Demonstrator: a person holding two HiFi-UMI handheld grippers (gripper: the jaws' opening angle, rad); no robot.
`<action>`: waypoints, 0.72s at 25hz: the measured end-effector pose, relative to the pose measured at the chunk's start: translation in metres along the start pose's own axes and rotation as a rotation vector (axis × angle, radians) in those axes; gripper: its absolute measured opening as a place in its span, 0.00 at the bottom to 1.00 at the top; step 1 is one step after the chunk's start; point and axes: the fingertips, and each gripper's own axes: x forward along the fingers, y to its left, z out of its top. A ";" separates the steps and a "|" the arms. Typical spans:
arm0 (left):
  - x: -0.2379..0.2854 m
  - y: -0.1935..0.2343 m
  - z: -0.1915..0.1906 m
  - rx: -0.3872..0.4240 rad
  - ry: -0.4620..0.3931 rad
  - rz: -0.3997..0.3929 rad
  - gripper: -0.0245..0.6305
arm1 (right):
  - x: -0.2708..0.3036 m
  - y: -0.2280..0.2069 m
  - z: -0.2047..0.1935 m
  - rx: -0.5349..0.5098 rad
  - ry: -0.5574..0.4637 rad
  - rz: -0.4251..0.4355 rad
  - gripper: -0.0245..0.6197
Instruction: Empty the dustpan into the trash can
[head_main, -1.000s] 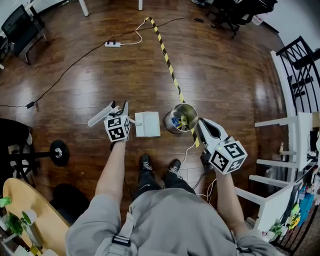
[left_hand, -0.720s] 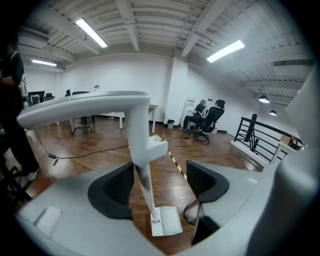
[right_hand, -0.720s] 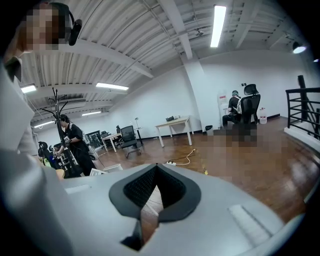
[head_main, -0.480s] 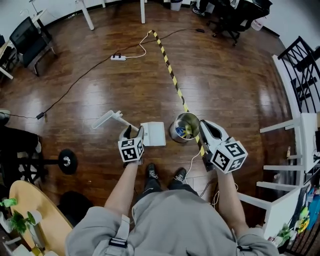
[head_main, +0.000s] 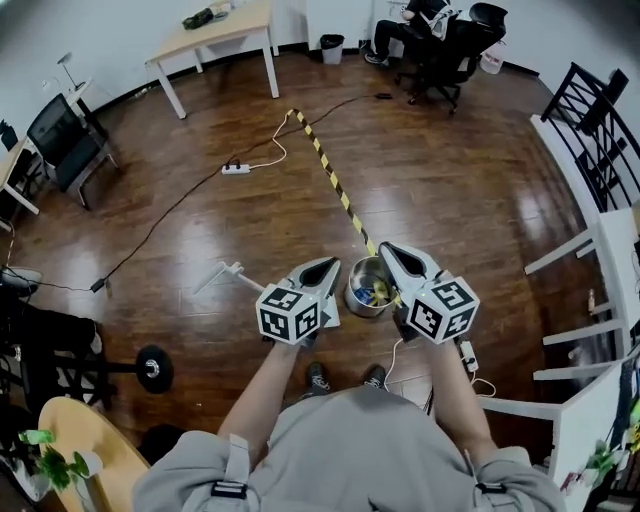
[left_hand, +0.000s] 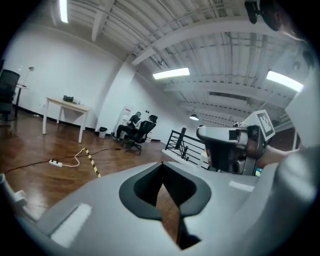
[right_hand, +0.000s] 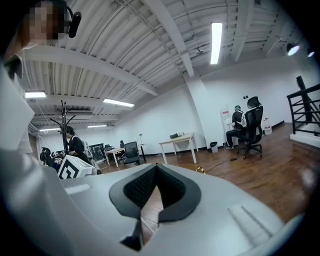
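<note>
Both the left gripper (head_main: 327, 266), jaws just closed, and the right gripper (head_main: 388, 250) are pressed together empty; with the dustpan (head_main: 215, 278) apparently set down, lift away without knocking the trash can (head_main: 366, 303).

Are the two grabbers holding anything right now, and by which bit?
Nothing is held. The left gripper and the right gripper both have their jaws shut together with nothing between them; the dustpan lies on the floor.

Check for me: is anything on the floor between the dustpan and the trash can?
Nothing visible. The dustpan lies on the floor just left of the trash can, though the shut left gripper hides the gap between them in the head view.
</note>
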 end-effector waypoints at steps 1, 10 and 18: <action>0.002 -0.013 0.012 0.006 -0.024 -0.039 0.05 | -0.003 0.001 0.005 -0.007 -0.010 0.003 0.03; 0.018 -0.076 0.075 0.103 -0.076 -0.213 0.05 | -0.021 -0.008 0.036 -0.043 -0.089 -0.007 0.03; 0.033 -0.082 0.077 0.100 -0.071 -0.210 0.05 | -0.028 -0.020 0.043 -0.054 -0.097 -0.026 0.03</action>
